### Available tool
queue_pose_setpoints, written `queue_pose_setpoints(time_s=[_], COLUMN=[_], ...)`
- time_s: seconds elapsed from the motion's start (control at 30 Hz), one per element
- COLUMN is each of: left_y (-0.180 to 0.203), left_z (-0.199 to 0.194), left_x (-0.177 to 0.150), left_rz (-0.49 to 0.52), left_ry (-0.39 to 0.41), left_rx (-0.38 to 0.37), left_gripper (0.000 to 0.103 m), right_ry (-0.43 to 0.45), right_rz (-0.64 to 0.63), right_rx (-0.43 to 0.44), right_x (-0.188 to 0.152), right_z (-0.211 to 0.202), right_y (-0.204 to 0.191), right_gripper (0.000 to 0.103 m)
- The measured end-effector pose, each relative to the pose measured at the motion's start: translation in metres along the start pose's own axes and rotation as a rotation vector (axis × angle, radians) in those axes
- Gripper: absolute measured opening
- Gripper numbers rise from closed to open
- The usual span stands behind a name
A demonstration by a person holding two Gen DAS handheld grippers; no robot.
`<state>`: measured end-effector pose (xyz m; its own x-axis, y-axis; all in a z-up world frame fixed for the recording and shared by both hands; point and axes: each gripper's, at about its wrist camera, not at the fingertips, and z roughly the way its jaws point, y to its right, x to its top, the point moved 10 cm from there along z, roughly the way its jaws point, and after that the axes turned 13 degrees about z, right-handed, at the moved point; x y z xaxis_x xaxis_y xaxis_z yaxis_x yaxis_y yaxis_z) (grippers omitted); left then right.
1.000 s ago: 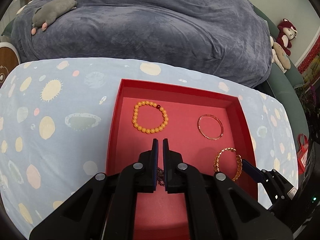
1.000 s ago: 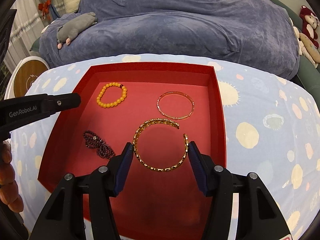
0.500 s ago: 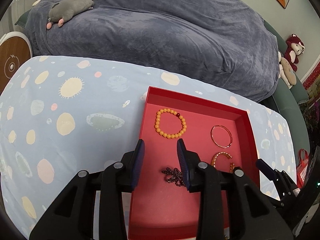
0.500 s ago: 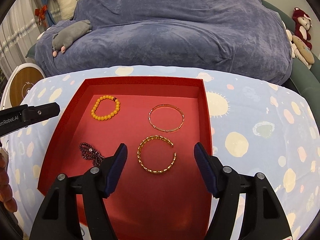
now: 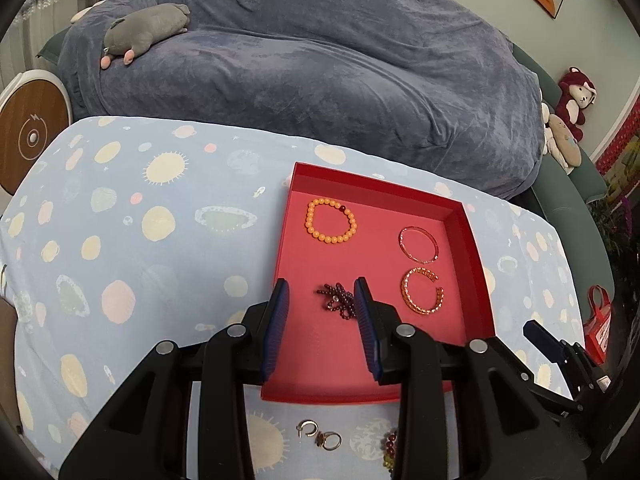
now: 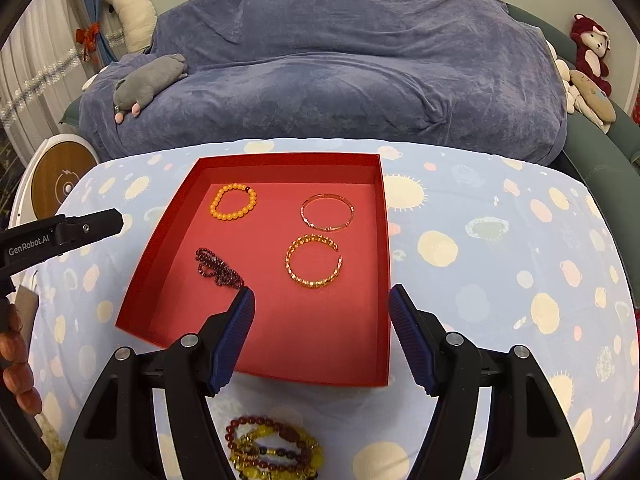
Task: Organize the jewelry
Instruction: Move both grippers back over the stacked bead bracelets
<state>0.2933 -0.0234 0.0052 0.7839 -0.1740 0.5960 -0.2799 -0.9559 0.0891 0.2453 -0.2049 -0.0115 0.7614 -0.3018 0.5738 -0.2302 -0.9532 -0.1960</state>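
Note:
A red tray (image 5: 472, 240) (image 6: 168, 216) lies on the spotted blue cloth. In it lie an orange bead bracelet (image 5: 331, 221) (image 6: 233, 202), a thin gold bangle (image 5: 419, 239) (image 6: 327, 212), an open gold cuff (image 5: 422, 296) (image 6: 314, 261) and a dark red bead string (image 5: 338, 306) (image 6: 218, 268). My left gripper (image 5: 322, 332) is open and empty above the tray's near left part. My right gripper (image 6: 320, 334) is open and empty above the tray's near edge. In front of the tray lie two small rings (image 5: 320, 436) and a red and yellow bead pile (image 6: 272, 448).
A sofa under a blue-grey cover (image 6: 340, 80) runs behind the table, with a grey plush (image 5: 148, 28) on its left. Stuffed toys (image 6: 592, 60) sit at the right. A round white and wood device (image 5: 32, 136) stands at the left.
Both grippers have pulled back and up from the tray. The left one has opened and left the dark red bead string in the tray. The right one has opened wider off the gold cuff.

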Motion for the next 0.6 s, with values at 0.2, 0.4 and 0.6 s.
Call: queue_pose_setpoints(time_s=[0.2,0.4,0.6], left_y=[0.008,0.010,0.008], left_z=[-0.022,-0.034,-0.043], left_x=[-0.033,-0.077,-0.121], left_rz=[0.008,0.017,-0.001], left_ry=[-0.009,-0.041,-0.073], left_rx=[-0.002,0.010,0.011], left_gripper=[0.032,0.032,0.032], right_ry=[-0.013,-0.043,-0.082], right_rz=[0.001,0.018,0.038], right_rx=[-0.008,-0.013,-0.015], right_x=[-0.035,-0.074,-0.120], right_z=[-0.026,-0.044,-0.055], right_y=[0.006,0.015,0.022], right_gripper=[0.066,0.066,0.066])
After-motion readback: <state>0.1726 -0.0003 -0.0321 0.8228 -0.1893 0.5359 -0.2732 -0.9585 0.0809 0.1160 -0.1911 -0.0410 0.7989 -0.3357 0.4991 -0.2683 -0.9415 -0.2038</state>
